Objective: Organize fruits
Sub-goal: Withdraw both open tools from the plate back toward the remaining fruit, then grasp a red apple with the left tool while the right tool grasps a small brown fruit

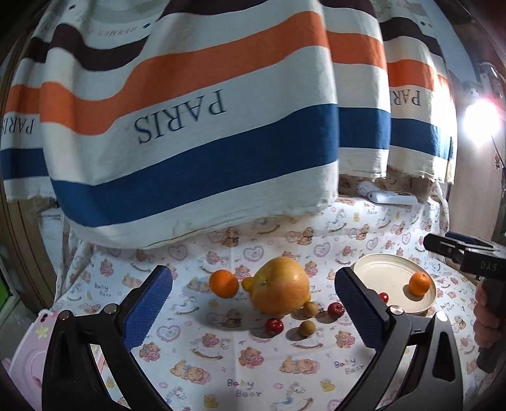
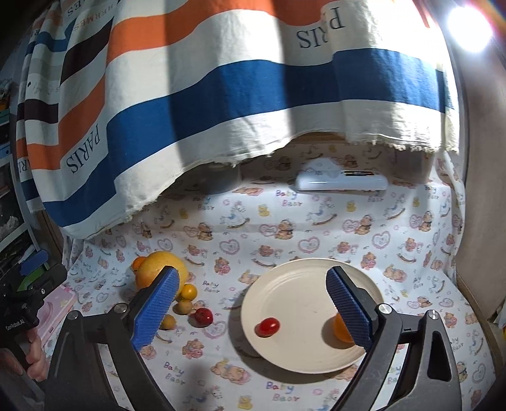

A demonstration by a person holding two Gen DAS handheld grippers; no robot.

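Note:
A cream plate point(image 1: 382, 273) point(image 2: 300, 291) holds an orange point(image 1: 419, 283) point(image 2: 341, 328) and a red cherry tomato point(image 2: 267, 327). Left of it lie a big yellow pomelo point(image 1: 280, 285) point(image 2: 158, 267), another orange point(image 1: 223, 283), two small red fruits point(image 1: 274, 326) point(image 1: 336, 309) and small yellow-brown fruits point(image 1: 307, 328). My left gripper point(image 1: 253, 313) is open and empty, in front of the pomelo group. My right gripper point(image 2: 249, 311) is open and empty above the plate; its right finger partly hides the orange.
The table wears a bear-print cloth point(image 2: 284, 230). A striped "PARIS" cloth point(image 1: 189, 126) hangs over the back. A white remote-like device point(image 2: 341, 183) lies at the back. A pink box point(image 1: 22, 363) sits at the left edge. A bright lamp point(image 2: 468, 28) glares upper right.

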